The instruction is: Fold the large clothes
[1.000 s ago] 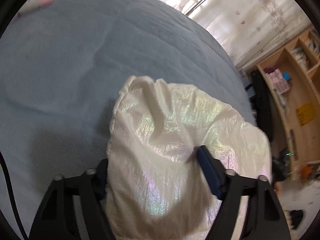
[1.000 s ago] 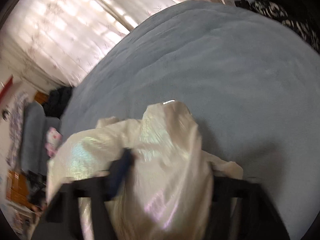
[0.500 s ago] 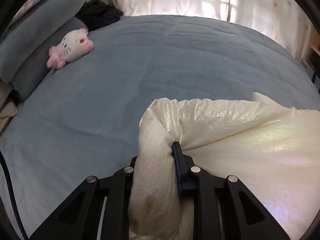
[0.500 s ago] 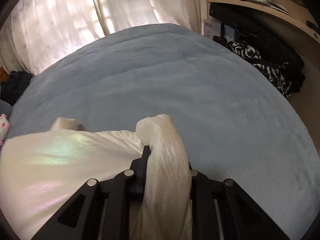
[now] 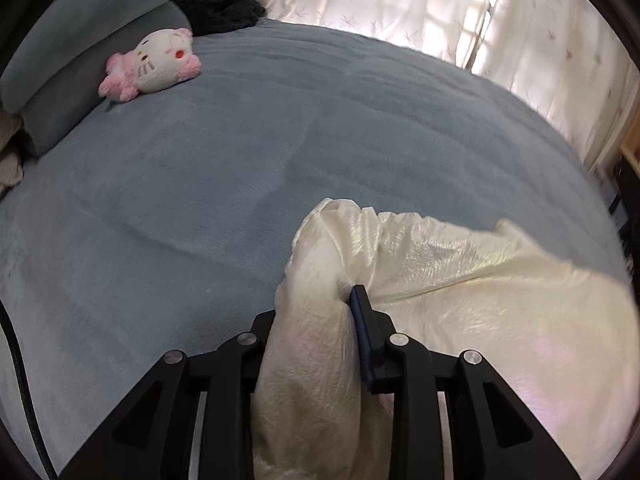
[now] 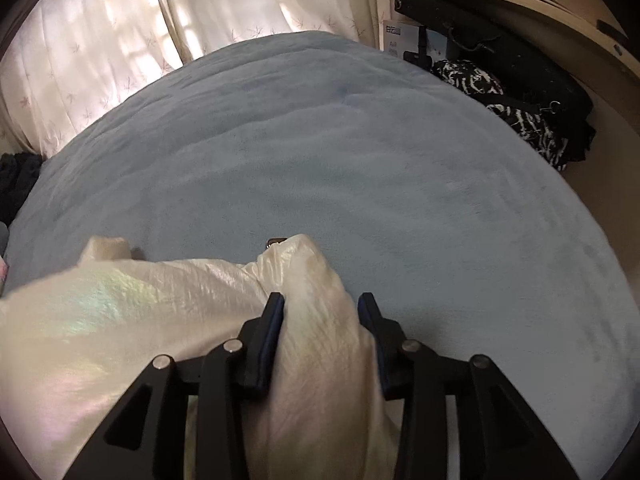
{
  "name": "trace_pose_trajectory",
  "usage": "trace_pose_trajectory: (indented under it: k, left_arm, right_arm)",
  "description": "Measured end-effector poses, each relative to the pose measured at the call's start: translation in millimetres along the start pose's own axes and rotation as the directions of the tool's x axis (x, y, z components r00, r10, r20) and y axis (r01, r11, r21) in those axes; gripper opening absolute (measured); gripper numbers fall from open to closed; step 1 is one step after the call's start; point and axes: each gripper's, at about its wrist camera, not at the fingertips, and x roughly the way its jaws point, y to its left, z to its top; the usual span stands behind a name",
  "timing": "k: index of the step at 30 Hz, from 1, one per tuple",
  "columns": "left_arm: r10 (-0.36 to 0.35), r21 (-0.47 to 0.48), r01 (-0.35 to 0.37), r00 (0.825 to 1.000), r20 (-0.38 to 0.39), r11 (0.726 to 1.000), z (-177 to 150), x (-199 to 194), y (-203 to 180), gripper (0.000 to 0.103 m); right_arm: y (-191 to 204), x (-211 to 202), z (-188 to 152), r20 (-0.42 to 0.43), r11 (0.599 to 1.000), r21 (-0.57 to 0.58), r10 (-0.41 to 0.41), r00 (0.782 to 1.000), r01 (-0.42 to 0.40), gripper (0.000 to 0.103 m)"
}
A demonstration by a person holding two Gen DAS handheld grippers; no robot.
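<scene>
A large cream-white garment with a pearly sheen [image 5: 480, 280] is stretched between my two grippers above a grey-blue bed [image 5: 200, 180]. My left gripper [image 5: 316, 308] is shut on a bunched end of the garment, which spreads to the right. In the right wrist view my right gripper [image 6: 320, 304] is shut on the other bunched end of the garment [image 6: 120, 312], which spreads to the left. A small metal piece [image 6: 277, 241] shows at the tip of that bunch.
A pink-and-white plush toy [image 5: 154, 65] lies by grey pillows [image 5: 80, 52] at the bed's far left, next to dark clothing [image 5: 218, 8]. Curtains [image 6: 120, 40] hang behind the bed. A black bag and patterned cloth [image 6: 516, 108] sit under wooden shelves at the right.
Both grippers have swung from a tilted, blurred pose to face the curtains. The garment has gone from a bunched heap to a sheet stretched between them. Both stay shut on it.
</scene>
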Motion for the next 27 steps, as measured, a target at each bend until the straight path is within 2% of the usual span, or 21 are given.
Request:
trace_pose_trajectory:
  k: [2,5,9,12,14,15,17,18,20,21,22,23,27]
  left_arm:
    - [-0.018,-0.022,0.018,1.000,0.012,1.000,5,-14,1,0.026]
    - [-0.029,0.002,0.028,0.999,0.044,1.000,7,-42,-12,0.031]
    - [-0.043,0.059,0.037,0.993,0.111,0.998,1,-76,-39,0.049]
    - [-0.008,0.084,-0.007,0.984,0.178,0.996,-6,-96,-59,0.050]
    - [0.050,0.094,-0.071,0.975,0.214,0.993,-7,-103,-66,0.052]
    - [0.093,0.098,-0.118,0.969,0.229,0.988,-8,-104,-69,0.052]
    - [0.238,0.099,-0.271,0.936,0.260,0.957,-3,-99,-64,0.058]
    - [0.274,0.094,-0.309,0.923,0.269,0.947,-1,-99,-61,0.064]
    - [0.344,0.067,-0.381,0.887,0.308,0.922,3,-101,-45,0.065]
    - [0.352,0.059,-0.389,0.882,0.314,0.920,5,-103,-40,0.067]
    - [0.357,0.050,-0.391,0.879,0.316,0.919,7,-104,-33,0.069]
    - [0.347,0.040,-0.377,0.885,0.311,0.925,8,-108,-27,0.070]
    - [0.262,0.053,-0.287,0.922,0.284,0.956,4,-113,-30,0.072]
  right_arm:
    - [0,-19,6,0.031,1.000,0.022,0.011,0.999,-0.012,0.038]
    - [9,-54,12,0.088,0.998,0.041,0.033,0.996,-0.037,0.038]
    - [48,-98,4,0.144,0.995,-0.024,0.099,0.985,-0.097,0.039]
    - [90,-123,-14,0.167,0.982,-0.108,0.170,0.971,-0.153,0.039]
    - [116,-133,-27,0.165,0.968,-0.155,0.223,0.961,-0.198,0.039]
    - [127,-137,-34,0.161,0.961,-0.179,0.239,0.958,-0.210,0.039]
    - [148,-140,-47,0.138,0.944,-0.236,0.266,0.954,-0.229,0.039]
    - [156,-139,-52,0.120,0.935,-0.263,0.276,0.954,-0.237,0.039]
    - [167,-136,-64,0.077,0.919,-0.307,0.284,0.956,-0.248,0.039]
    - [171,-135,-69,0.056,0.911,-0.320,0.291,0.955,-0.259,0.039]
    - [172,-133,-71,0.043,0.908,-0.321,0.298,0.954,-0.269,0.039]
    - [172,-132,-74,0.038,0.907,-0.319,0.302,0.952,-0.275,0.039]
    - [172,-128,-78,0.030,0.903,-0.308,0.323,0.946,-0.299,0.039]
